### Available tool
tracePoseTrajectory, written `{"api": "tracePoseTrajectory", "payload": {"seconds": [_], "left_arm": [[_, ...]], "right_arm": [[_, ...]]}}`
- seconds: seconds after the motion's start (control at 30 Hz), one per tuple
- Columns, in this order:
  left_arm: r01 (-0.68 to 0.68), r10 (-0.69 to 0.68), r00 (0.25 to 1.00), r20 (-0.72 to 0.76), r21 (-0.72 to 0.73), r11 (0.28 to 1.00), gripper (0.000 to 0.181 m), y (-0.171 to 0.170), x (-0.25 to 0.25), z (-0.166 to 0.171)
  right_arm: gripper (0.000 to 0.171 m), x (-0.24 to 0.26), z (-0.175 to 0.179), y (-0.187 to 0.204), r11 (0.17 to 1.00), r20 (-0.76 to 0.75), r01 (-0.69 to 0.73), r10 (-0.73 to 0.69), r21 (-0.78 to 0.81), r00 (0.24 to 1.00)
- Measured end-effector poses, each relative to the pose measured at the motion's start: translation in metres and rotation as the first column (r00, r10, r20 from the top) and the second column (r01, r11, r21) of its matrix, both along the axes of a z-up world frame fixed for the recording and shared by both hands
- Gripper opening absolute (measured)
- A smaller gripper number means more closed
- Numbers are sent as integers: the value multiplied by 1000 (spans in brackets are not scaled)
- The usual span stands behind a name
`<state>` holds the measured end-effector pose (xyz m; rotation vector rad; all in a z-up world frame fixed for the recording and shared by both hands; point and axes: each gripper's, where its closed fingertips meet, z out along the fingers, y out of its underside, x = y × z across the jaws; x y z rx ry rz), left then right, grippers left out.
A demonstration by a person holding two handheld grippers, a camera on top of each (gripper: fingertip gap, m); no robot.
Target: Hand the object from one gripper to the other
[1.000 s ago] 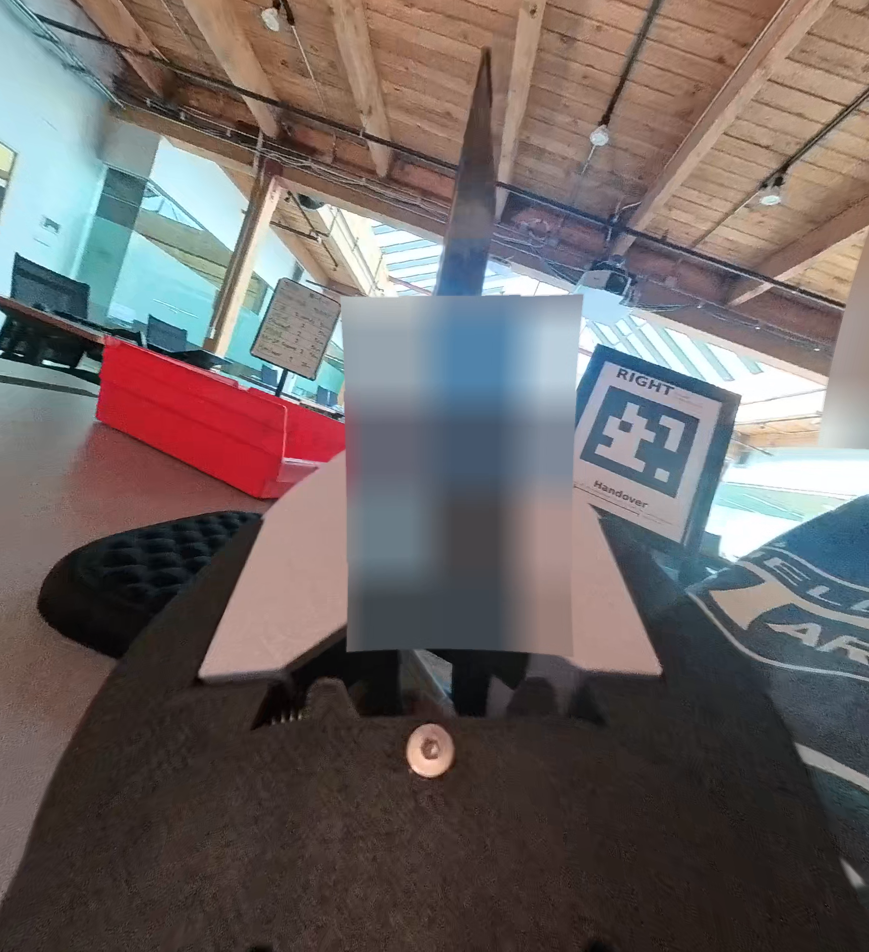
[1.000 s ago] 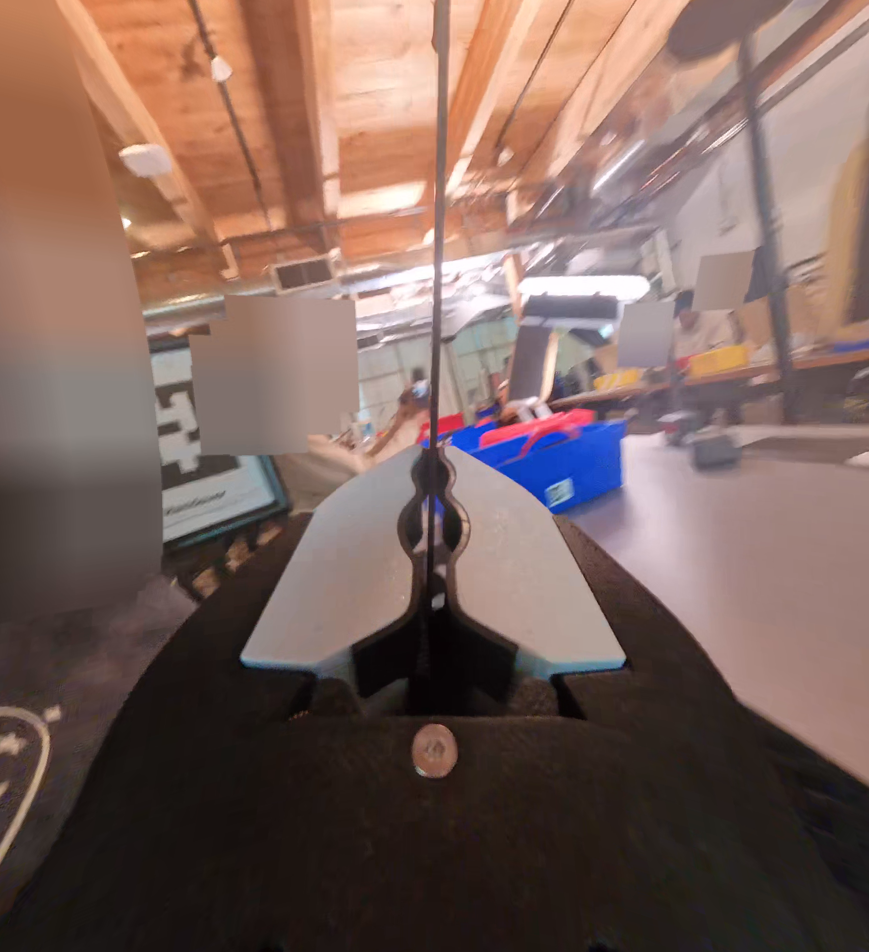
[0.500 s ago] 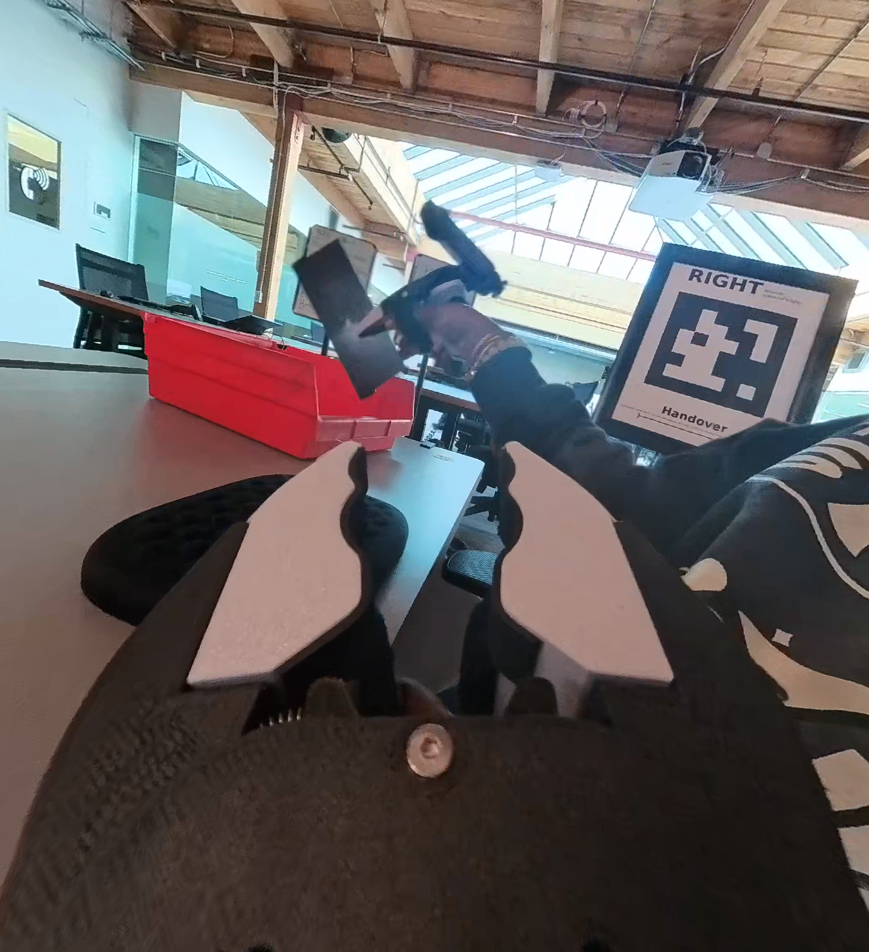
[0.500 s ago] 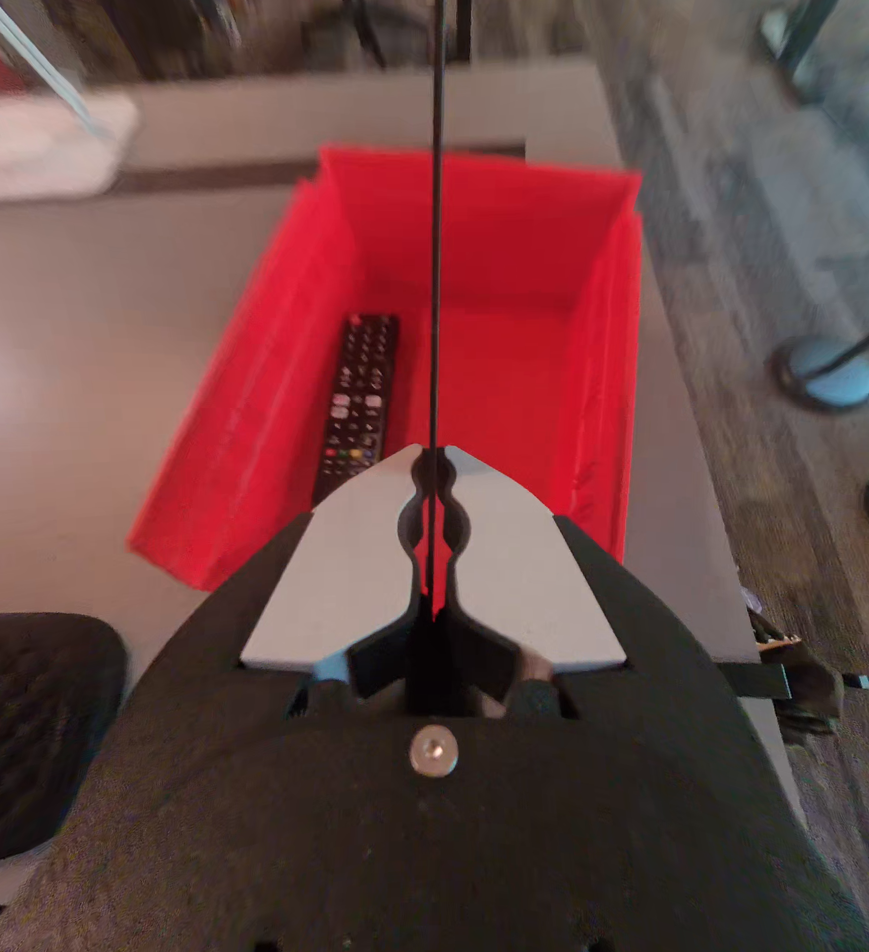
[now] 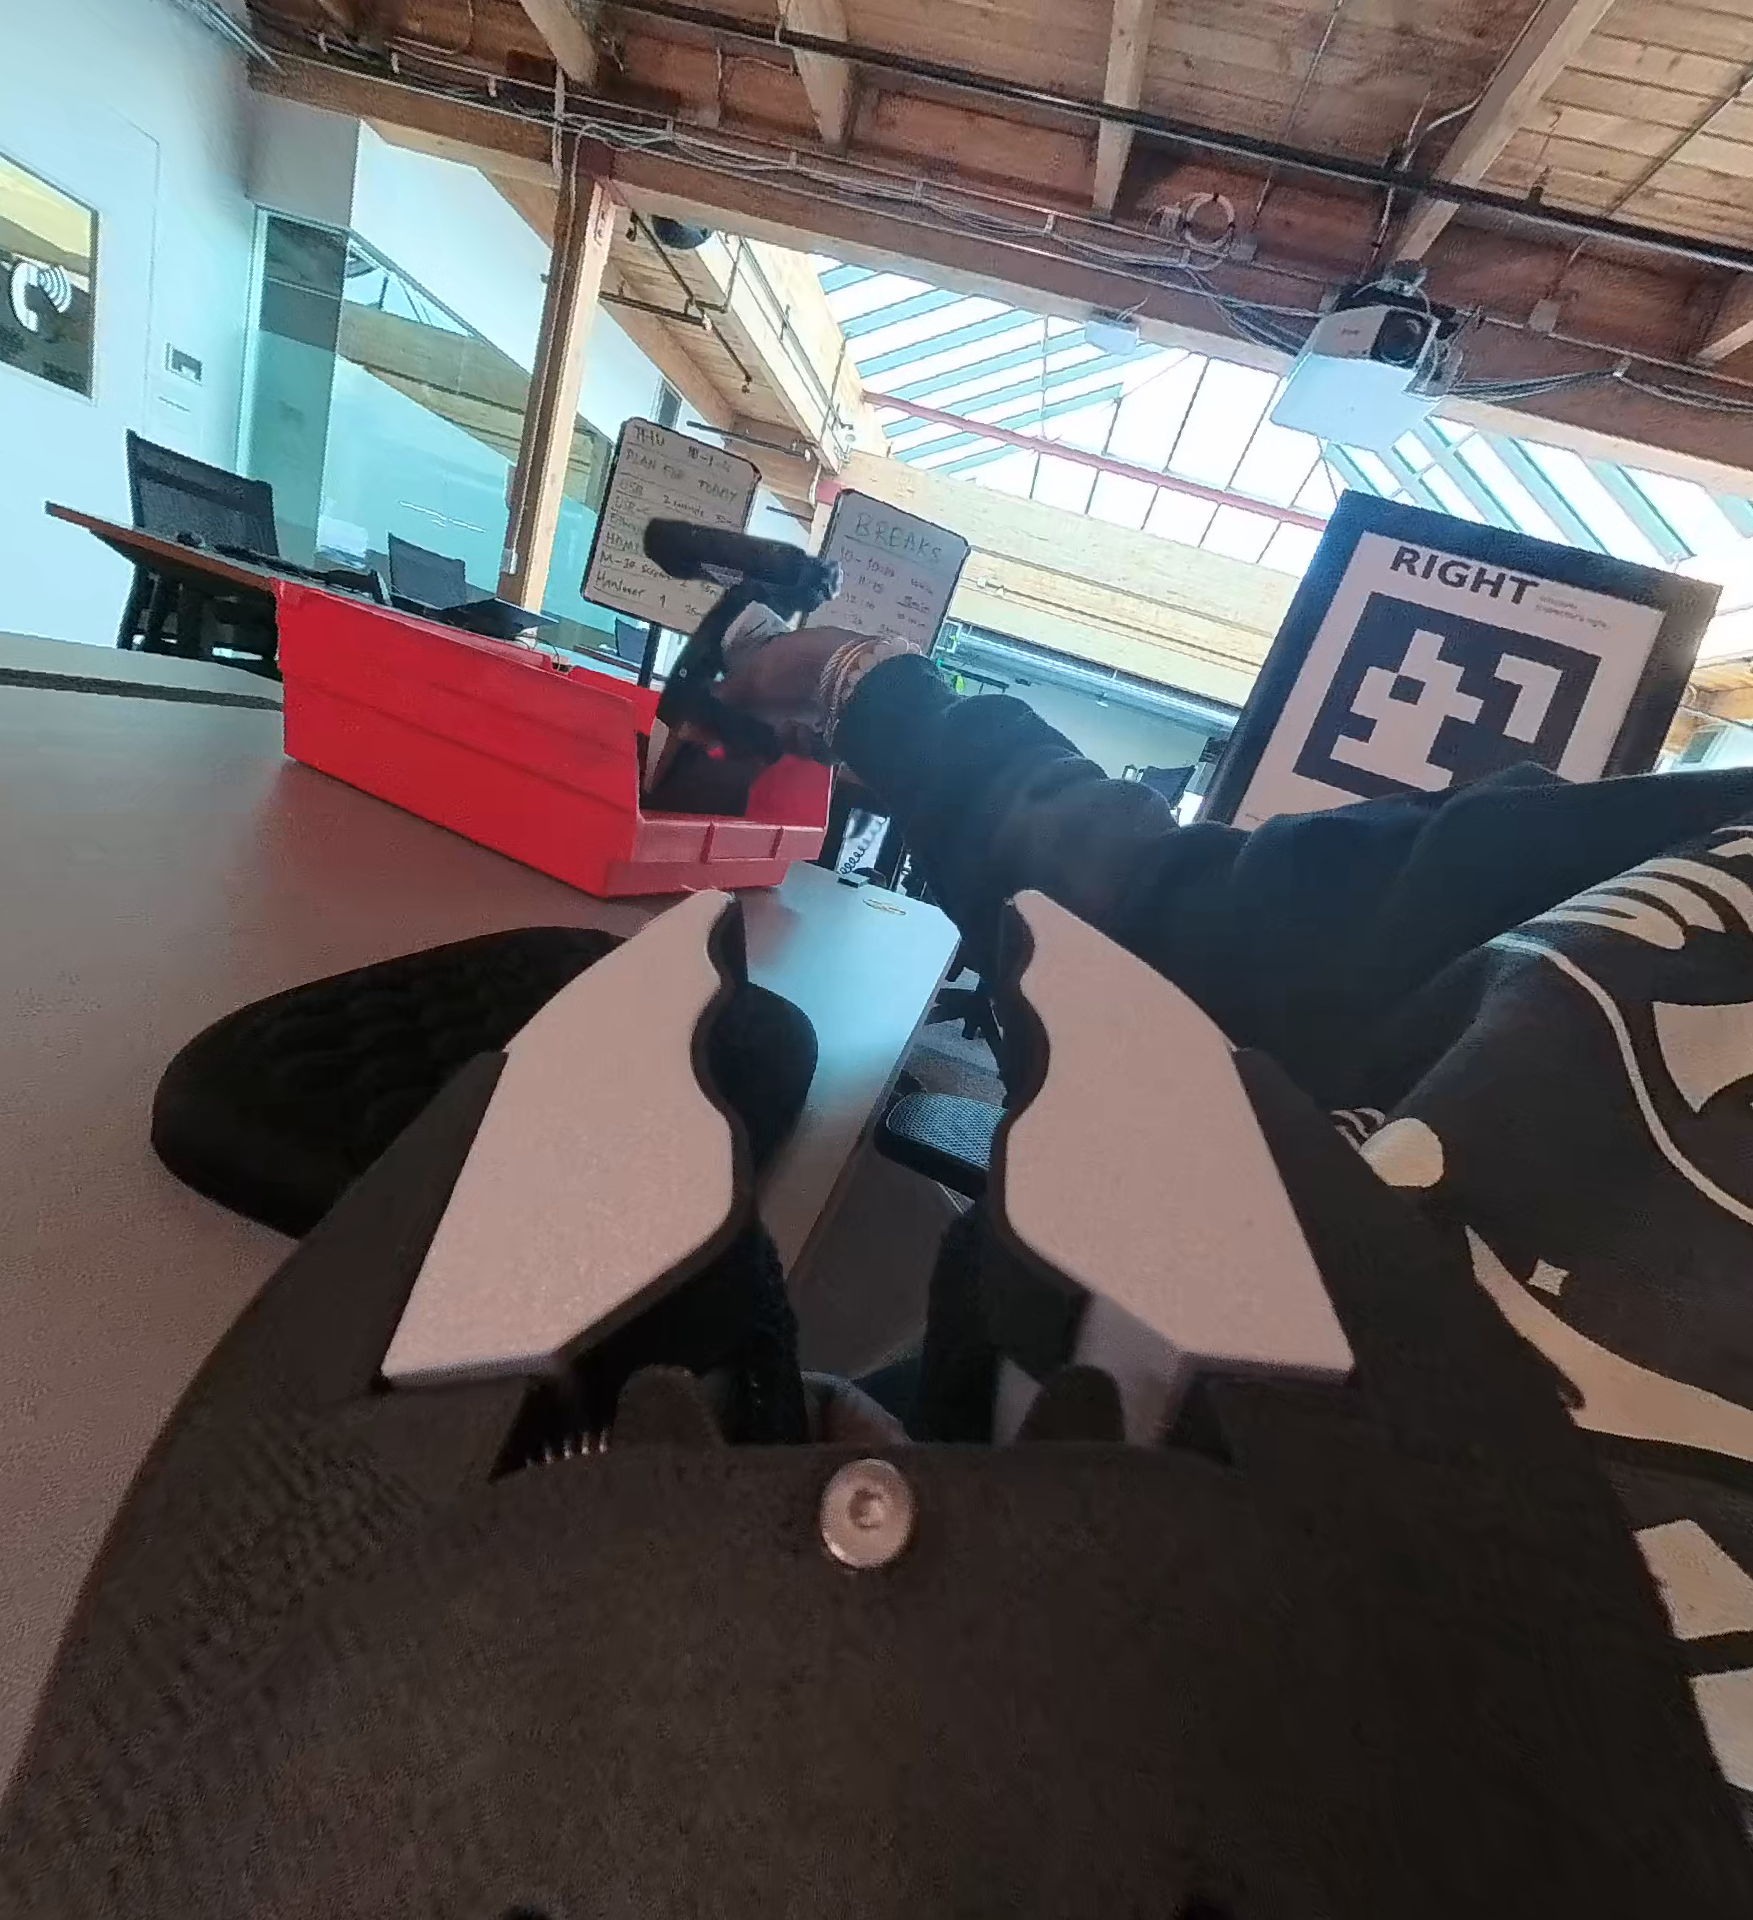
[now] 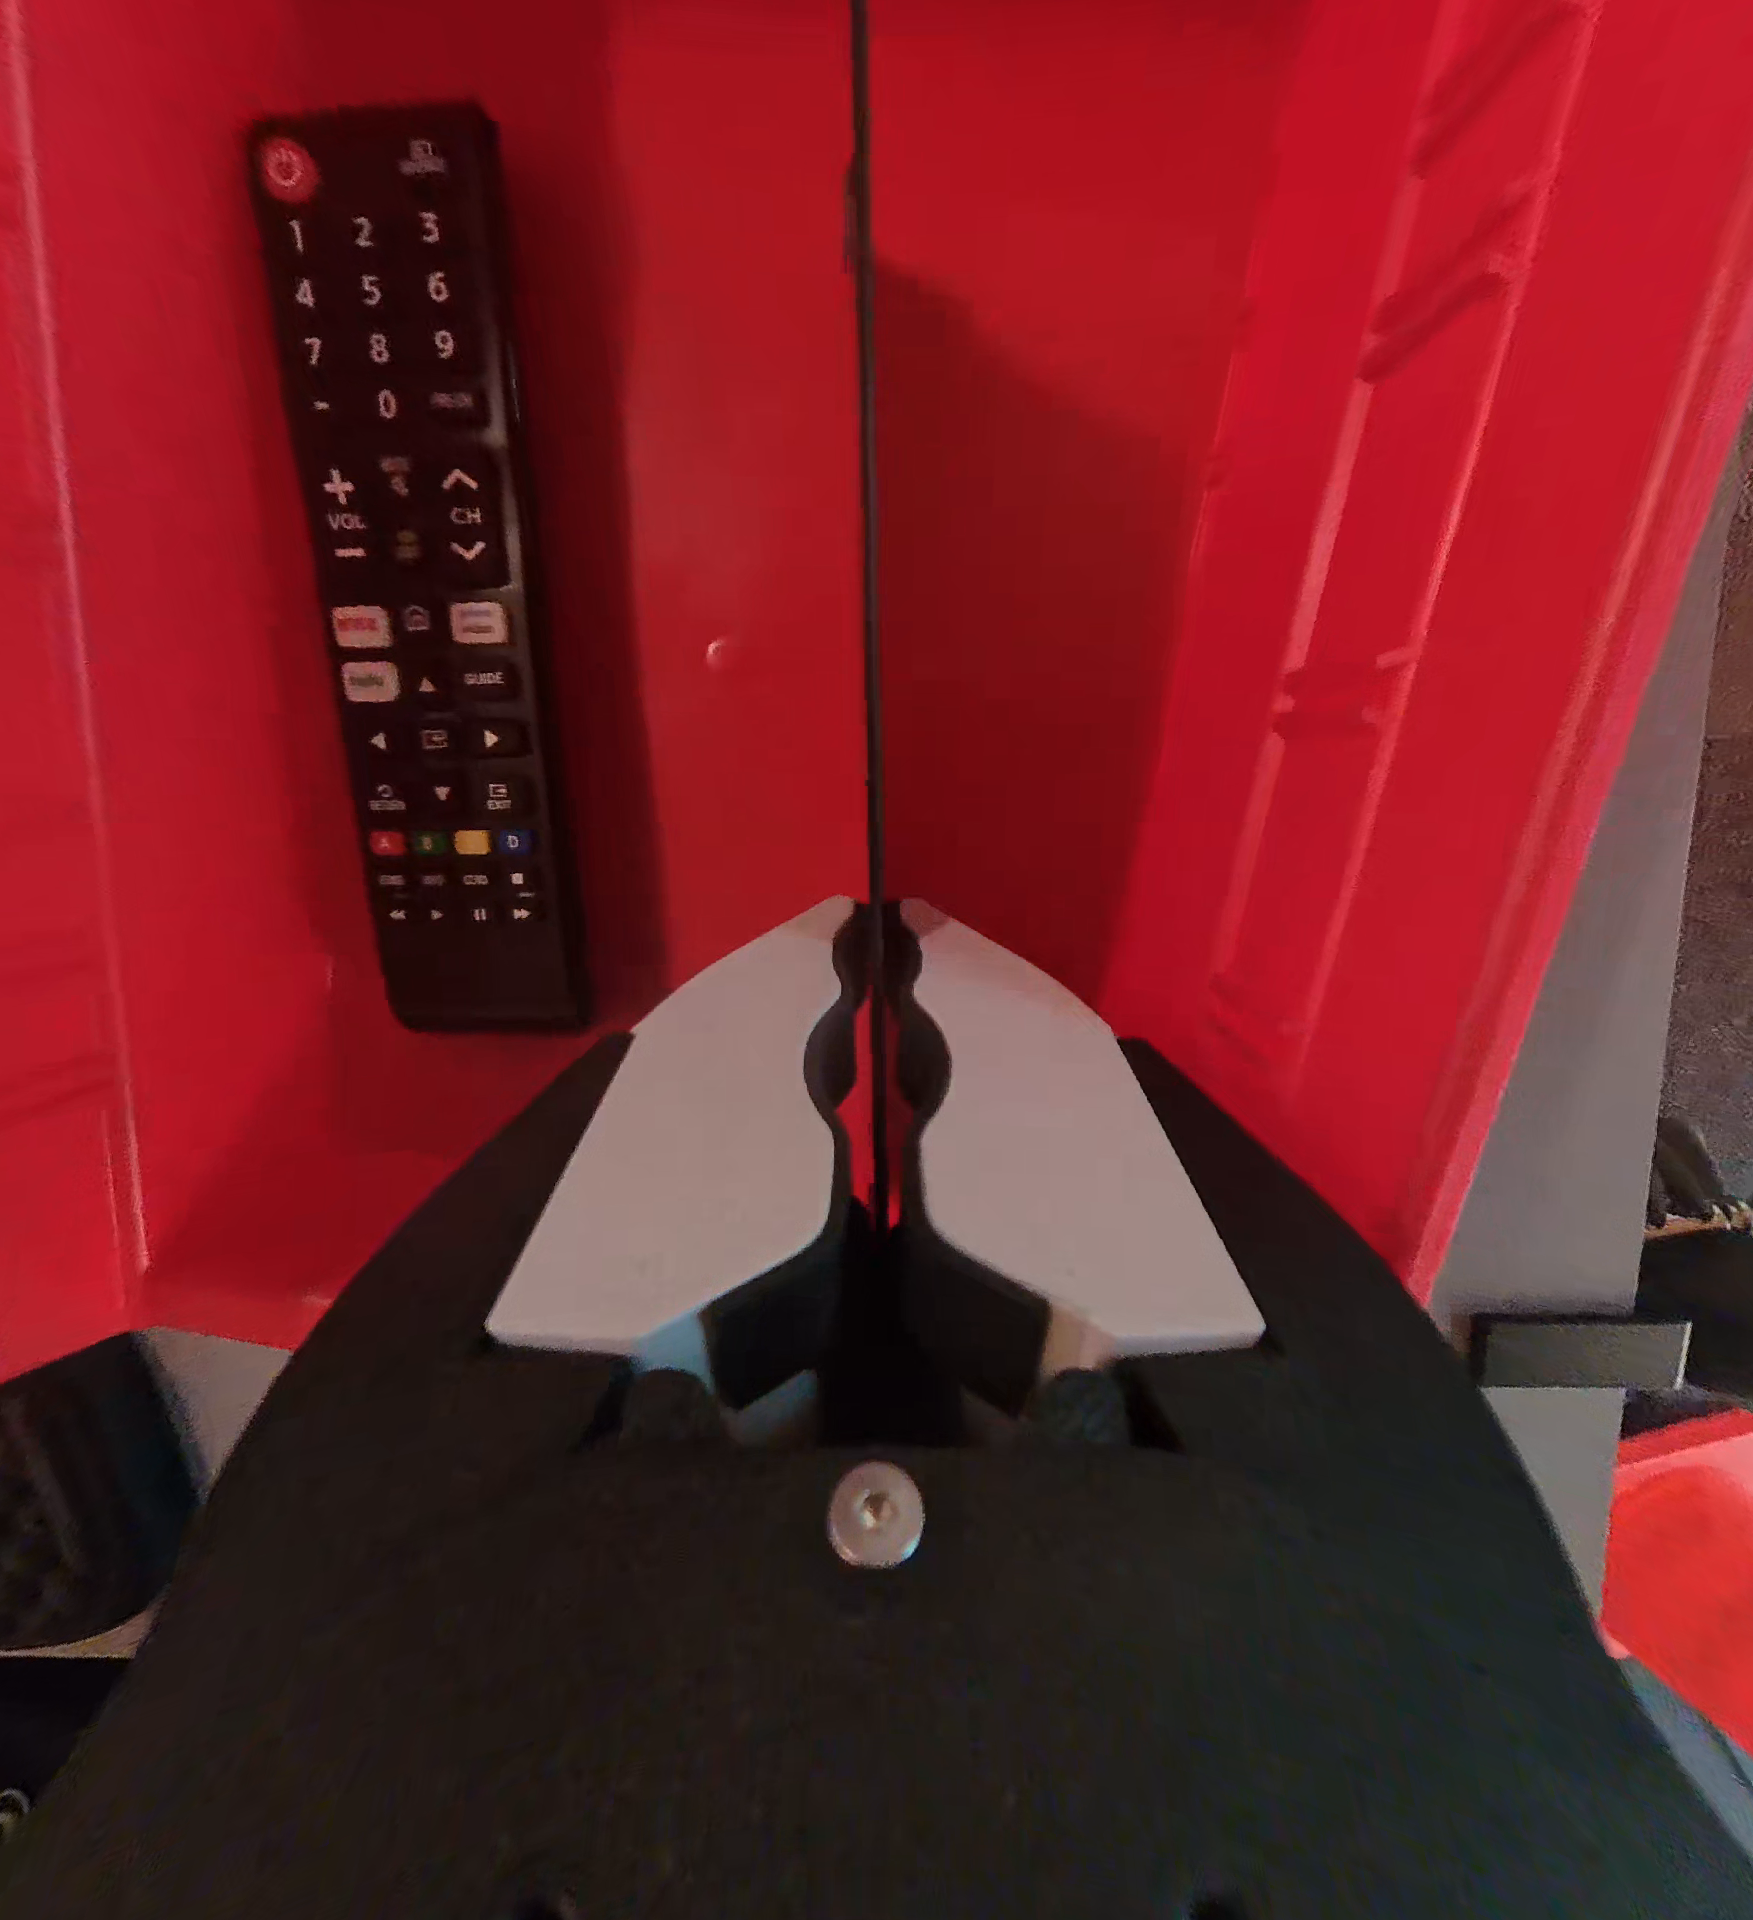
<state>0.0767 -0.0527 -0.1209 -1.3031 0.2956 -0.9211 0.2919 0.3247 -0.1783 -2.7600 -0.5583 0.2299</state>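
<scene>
Left gripper (image 5: 867,1049): was held low and pointed forward along its two grey fingers (image 5: 591,1164); the jaws were spread wide apart, with nothing between them.

Right gripper (image 6: 874,914): was pointed downward, as shown in the right wrist view; the jaws were pressed almost together, and a thin dark flat object (image 6: 864,468), seen edge-on, was clamped between the fingertips (image 6: 810,935).

Right gripper from afar (image 5: 716,717): was seen in the left wrist view, stretched out ahead and tipped downward.

Right hand (image 5: 799,675): was wrapped around that gripper's handle.

Right arm (image 5: 976,769): was extended forward in a dark sleeve.
</scene>
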Motion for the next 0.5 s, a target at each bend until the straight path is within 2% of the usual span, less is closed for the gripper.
{"api": "tracePoseTrajectory", "payload": {"seconds": [0.07,0.17,0.3,0.4,0.5], "left_arm": [[-1,1,1000,-7,1,1000,46,0,1,0],[-1,1,1000,-14,8,1000,46,0,1,0],[-7,7,1000,-28,11,1000,46,0,2,0],[-19,20,999,-47,24,1000,47,0,1,1],[-28,30,998,-59,41,999,47,-2,0,4]], "right_arm": [[2,3,1,0,1000,3,2,-2,15,1000],[17,2,10,-4,996,13,-28,27,86,1000],[38,6,51,-4,932,76,-48,22,359,997],[58,-12,102,-19,756,17,-55,58,652,998],[76,-56,146,-71,470,-65,-78,280,879,958]]}}
